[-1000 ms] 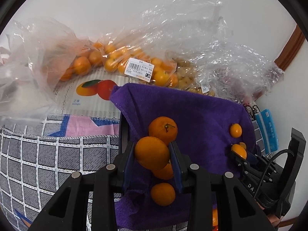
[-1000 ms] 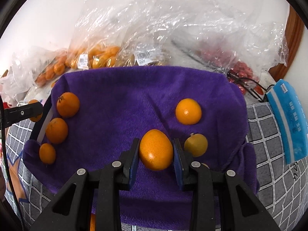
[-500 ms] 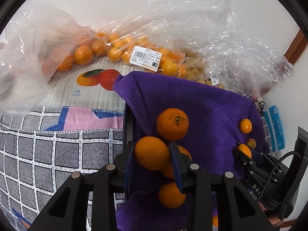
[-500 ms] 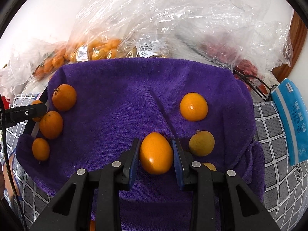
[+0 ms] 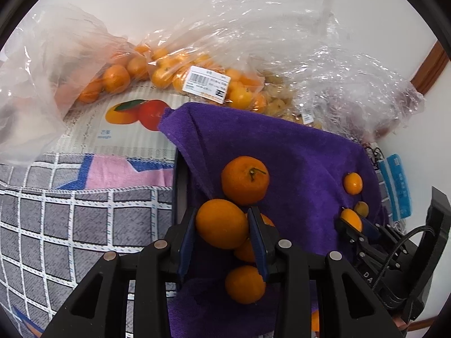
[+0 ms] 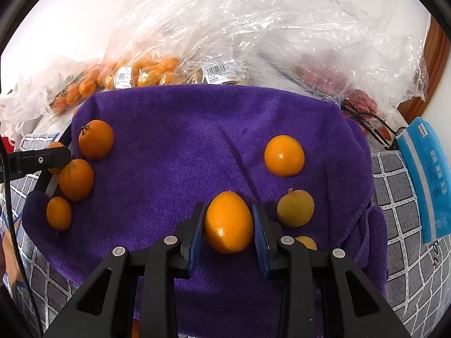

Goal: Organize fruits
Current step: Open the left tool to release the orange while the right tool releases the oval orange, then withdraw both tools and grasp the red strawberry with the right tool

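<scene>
Both hand-held grippers (left (image 5: pixel 222 226), right (image 6: pixel 228 222)) gripping oranges

Each hand-held gripper (image 5: pixel 222 233) (image 6: pixel 228 225) clamps an orange.

A round orange mandarin (image 5: pixel 222 224) sits pinched between two blue pads, above the purple towel's (image 5: pixel 296 152) left edge; a stemmed mandarin (image 5: pixel 244 180) lies just beyond it on the towel, a third (image 5: pixel 245 284) lies nearer, and a fourth is half hidden between them; an egg-shaped orange kumquat (image 6: pixel 228 222), glossy, stands between the other pair of pads at the towel's right; a rounder orange fruit (image 6: pixel 284 155) lies beyond it; a yellowish-green one (image 6: pixel 295 208) lies just to its right.
</scene>
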### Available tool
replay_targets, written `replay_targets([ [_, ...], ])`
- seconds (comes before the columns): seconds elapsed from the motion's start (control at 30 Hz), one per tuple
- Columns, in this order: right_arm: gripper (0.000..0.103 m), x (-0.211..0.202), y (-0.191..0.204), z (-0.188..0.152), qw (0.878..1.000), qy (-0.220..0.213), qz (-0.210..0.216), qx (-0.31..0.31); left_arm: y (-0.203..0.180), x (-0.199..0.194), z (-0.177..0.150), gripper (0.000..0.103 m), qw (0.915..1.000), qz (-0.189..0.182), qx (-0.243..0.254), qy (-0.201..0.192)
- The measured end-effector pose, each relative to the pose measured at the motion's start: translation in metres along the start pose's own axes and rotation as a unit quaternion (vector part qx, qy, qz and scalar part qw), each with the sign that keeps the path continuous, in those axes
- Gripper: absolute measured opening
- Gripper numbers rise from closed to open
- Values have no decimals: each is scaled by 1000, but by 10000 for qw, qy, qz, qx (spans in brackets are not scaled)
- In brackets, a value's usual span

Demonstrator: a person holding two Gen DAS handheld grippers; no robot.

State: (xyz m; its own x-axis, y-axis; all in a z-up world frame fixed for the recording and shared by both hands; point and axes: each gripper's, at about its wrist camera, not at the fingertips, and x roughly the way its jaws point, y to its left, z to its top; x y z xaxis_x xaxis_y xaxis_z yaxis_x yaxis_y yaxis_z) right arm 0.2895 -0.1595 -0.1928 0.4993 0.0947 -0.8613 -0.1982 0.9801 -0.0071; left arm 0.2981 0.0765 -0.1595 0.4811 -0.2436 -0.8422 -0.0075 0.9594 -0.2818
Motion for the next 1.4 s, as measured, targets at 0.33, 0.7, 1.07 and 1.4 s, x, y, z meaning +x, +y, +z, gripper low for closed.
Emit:
replay_targets([
  [0.33,33,-3,0,-3,10000,8,-2,12,-4,3,-2,44,9990,-432,-32,117],
  [0.7,34,-11,-5,-5,10000,-39,-28,66,-6,7,-6,50,9976,-648,-77,215],
  [1.07,55,-49,-3,-10,9990,-417,135,52,-15,-11,-17,52,9982,-552,49,222],
  [1.4,55,-92,8,-30,9983,-533,230,50,-22,-55,-39,52,9990,-443,46,-48],
])
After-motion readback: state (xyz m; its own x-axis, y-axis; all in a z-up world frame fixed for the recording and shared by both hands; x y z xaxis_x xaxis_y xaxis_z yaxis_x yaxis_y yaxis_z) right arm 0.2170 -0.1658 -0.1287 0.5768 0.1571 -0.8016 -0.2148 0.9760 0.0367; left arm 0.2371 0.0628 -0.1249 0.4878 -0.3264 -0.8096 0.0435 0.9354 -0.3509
